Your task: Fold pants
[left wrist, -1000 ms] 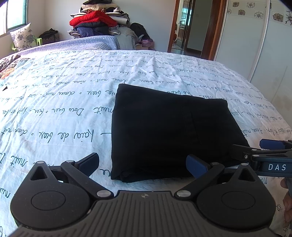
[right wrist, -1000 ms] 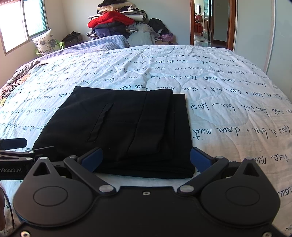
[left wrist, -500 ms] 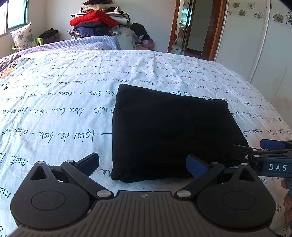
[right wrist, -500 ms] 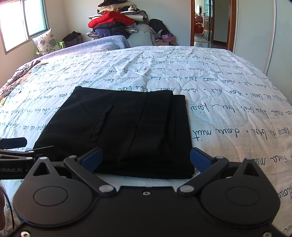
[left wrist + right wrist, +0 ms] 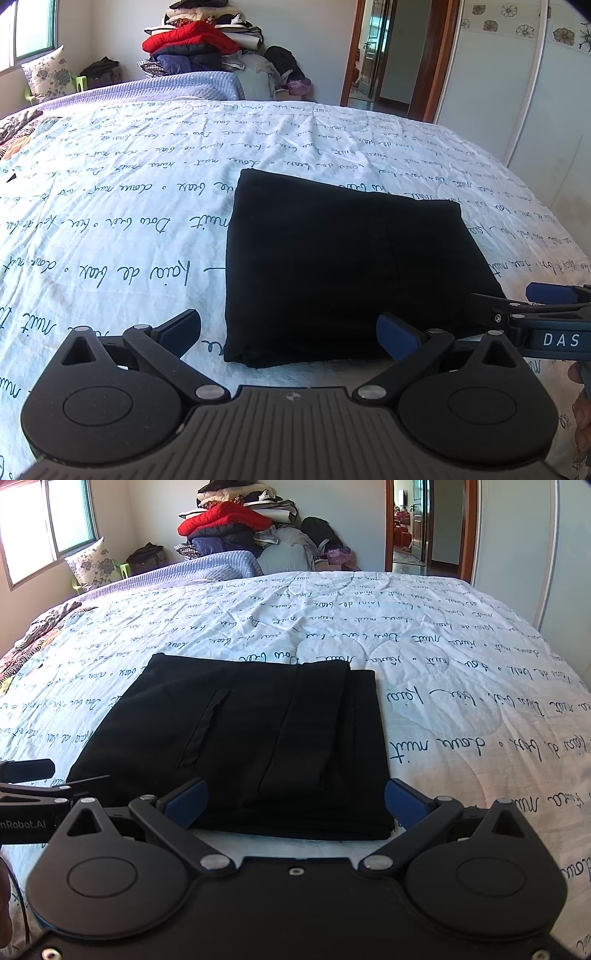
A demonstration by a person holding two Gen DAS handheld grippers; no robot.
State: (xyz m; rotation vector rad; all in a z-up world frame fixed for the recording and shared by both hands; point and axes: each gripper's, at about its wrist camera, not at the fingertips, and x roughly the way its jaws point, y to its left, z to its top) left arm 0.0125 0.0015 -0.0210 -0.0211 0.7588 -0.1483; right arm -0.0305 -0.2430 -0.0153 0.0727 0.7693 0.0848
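Black pants (image 5: 343,266) lie folded into a flat rectangle on the bed's white quilt with blue script (image 5: 110,206). My left gripper (image 5: 291,328) hovers open over the near left corner of the pants, with nothing between its blue pads. In the right wrist view the same pants (image 5: 251,738) show a pocket slit and layered edges on the right. My right gripper (image 5: 295,801) is open just above their near edge, holding nothing. Each gripper shows at the side of the other's view, the right gripper (image 5: 532,314) and the left gripper (image 5: 33,786).
A stack of folded clothes with a red jacket (image 5: 192,40) rises beyond the far end of the bed. A floral pillow (image 5: 48,75) leans under the window at the left. An open doorway (image 5: 384,55) and a wardrobe door (image 5: 517,92) stand at the right.
Both grippers have stayed open and nearly still; the views have drifted only slightly. The pants lie as before.
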